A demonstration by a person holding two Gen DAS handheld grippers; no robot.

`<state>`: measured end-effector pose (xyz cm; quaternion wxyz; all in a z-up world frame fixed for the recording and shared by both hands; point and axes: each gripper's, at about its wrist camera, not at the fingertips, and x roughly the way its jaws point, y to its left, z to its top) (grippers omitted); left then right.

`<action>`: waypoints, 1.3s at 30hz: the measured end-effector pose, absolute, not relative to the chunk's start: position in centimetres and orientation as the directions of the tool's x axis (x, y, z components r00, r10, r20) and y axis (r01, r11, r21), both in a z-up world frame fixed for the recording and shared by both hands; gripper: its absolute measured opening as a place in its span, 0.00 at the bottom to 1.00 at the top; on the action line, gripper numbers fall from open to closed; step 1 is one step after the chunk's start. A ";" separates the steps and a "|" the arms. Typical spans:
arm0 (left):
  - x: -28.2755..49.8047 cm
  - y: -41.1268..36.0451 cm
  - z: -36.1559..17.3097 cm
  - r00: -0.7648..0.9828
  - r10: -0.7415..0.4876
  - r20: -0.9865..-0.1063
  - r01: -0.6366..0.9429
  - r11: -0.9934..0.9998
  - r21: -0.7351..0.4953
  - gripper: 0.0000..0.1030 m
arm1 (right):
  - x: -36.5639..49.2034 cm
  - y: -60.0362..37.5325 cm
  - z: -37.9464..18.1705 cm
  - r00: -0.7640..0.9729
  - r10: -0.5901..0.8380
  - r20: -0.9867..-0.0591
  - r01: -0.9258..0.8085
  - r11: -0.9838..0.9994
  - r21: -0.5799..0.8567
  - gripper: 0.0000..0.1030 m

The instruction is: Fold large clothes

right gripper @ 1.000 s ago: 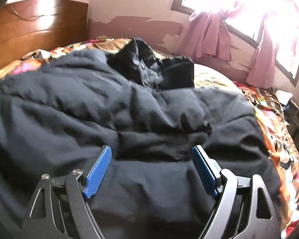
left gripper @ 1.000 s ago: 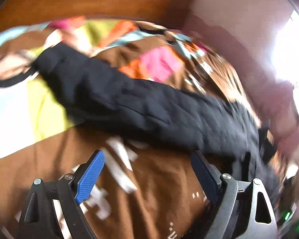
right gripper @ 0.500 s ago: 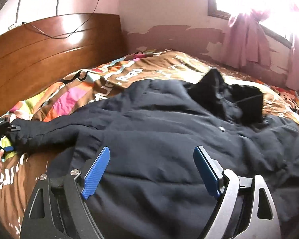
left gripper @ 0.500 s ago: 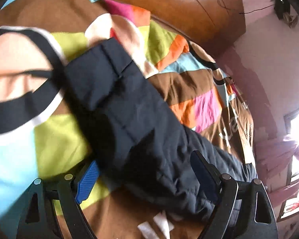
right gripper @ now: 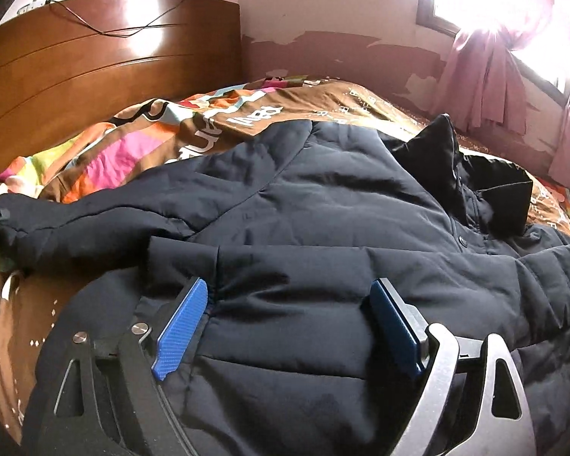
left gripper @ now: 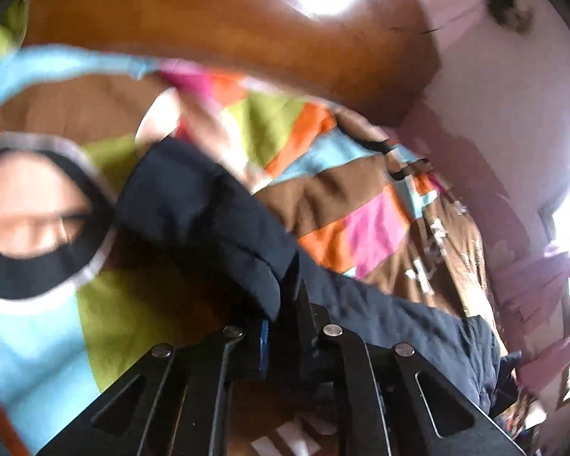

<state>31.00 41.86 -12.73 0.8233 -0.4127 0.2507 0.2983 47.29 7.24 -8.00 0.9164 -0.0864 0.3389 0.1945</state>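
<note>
A large black padded jacket [right gripper: 323,209] lies spread on the bed, collar toward the window. Its one sleeve [right gripper: 57,224] stretches left over the bedspread. In the left wrist view that sleeve [left gripper: 193,205] runs up from the jaws to its cuff end. My left gripper [left gripper: 283,304] is closing, its jaws nearly together with a fold of the sleeve pinched between the pads. My right gripper [right gripper: 288,288] stands open low over the jacket's body near the armpit. Jacket fabric lies between its blue pads [right gripper: 178,326] and I see no pinch.
A colourful patchwork bedspread [right gripper: 133,152] covers the bed under the jacket. A wooden headboard [right gripper: 95,57] with a cable draped over it stands behind. Pink curtains [right gripper: 494,76] hang at a bright window on the right, against a peeling wall.
My left gripper's jaws have come together on the sleeve, which lay loose between open pads before. My right gripper has stayed open; its view has slid a little along the jacket toward the sleeve.
</note>
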 end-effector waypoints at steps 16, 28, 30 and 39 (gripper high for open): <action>32.7 25.3 7.8 0.929 0.151 -0.339 -0.237 0.945 -0.227 0.08 | 43.2 -3.3 -3.1 0.698 0.339 -0.630 -0.388 0.919 0.065 0.82; 34.5 8.6 9.1 0.888 -0.229 -0.399 0.194 0.973 -0.127 0.08 | 39.8 -15.8 -1.6 0.746 0.262 -0.612 -0.241 0.963 0.118 0.82; 34.4 6.3 7.5 0.859 -0.271 -0.435 0.244 0.963 -0.118 0.08 | 39.8 -18.0 -1.9 0.742 0.253 -0.621 -0.217 0.967 0.134 0.82; 36.3 -2.4 -3.6 0.684 -0.351 -0.640 0.350 0.927 -0.134 0.08 | 38.7 -26.8 -3.7 0.707 0.435 -0.558 -0.183 0.875 0.449 0.82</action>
